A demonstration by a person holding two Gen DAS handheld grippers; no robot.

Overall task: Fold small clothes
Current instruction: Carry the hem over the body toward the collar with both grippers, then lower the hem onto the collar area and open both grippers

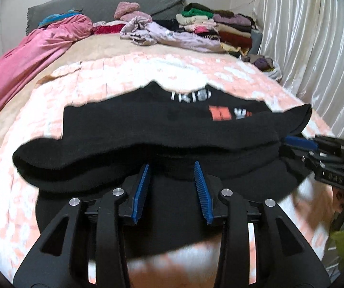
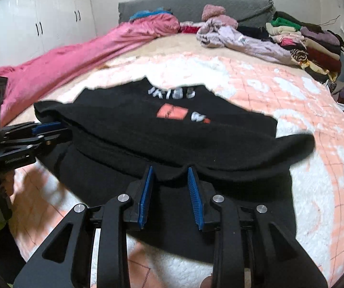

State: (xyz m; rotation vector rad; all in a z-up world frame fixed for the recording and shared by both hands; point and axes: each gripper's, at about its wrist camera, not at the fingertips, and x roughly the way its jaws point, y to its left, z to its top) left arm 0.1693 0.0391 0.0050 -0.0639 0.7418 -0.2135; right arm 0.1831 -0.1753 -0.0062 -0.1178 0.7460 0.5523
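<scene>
A pink-and-white quilt (image 1: 114, 76) covers the near part of the bed. A black shirt (image 2: 172, 139) lies on it, its near edge doubled over. The left gripper (image 1: 172, 165) and right gripper (image 2: 170, 169) each stand narrowly parted, with that folded edge between their blue pads.

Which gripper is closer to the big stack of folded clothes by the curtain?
The right gripper. The stack sits at the bed's far right corner, on that gripper's side; the left gripper holds the black shirt further left.
</scene>
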